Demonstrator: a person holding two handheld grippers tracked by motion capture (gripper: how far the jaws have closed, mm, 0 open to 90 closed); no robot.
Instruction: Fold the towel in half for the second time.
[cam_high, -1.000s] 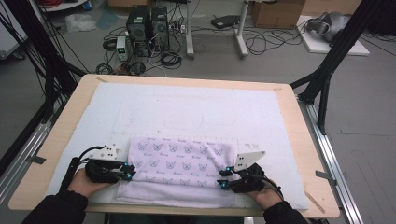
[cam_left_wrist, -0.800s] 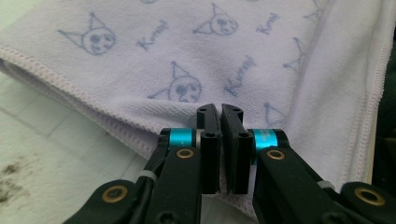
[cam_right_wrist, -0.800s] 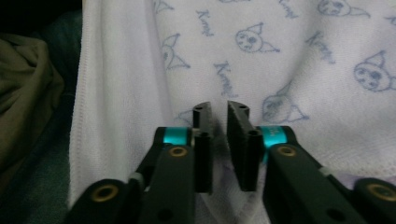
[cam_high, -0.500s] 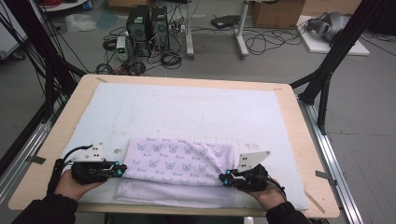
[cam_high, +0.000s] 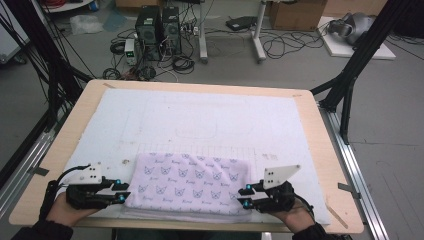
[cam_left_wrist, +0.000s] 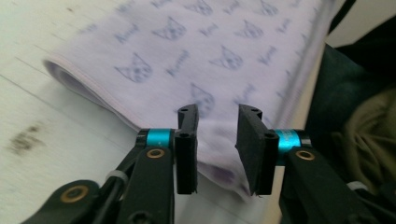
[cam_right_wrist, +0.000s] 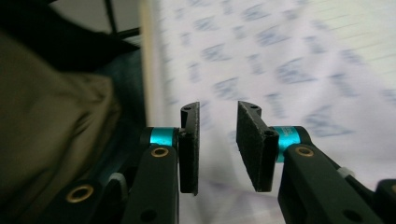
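Note:
A lilac cloth (cam_high: 187, 182) printed with cat faces lies folded on the white mat (cam_high: 210, 115), near the table's front edge. My left gripper (cam_high: 120, 192) sits at its left end and points right at it. My right gripper (cam_high: 243, 196) sits at its right end and points left. In the left gripper view the gripper (cam_left_wrist: 217, 116) is open, its jaws just opened, and the cloth's folded edge (cam_left_wrist: 187, 46) lies beyond the gap, not pinched. In the right gripper view the gripper (cam_right_wrist: 218, 112) is also open and just opened, with the cloth (cam_right_wrist: 289, 70) below and ahead.
The wooden table (cam_high: 325, 130) shows as a bare border around the mat. Black frame legs (cam_high: 350, 85) stand at both sides. Computer towers (cam_high: 157, 30) and cables lie on the floor beyond. The person's dark clothing (cam_right_wrist: 46, 116) is close behind the table's front edge.
Both grippers were at the cloth's near corners; both have opened off the cloth. The left gripper has drawn back to the left. The cloth now lies flat and folded.

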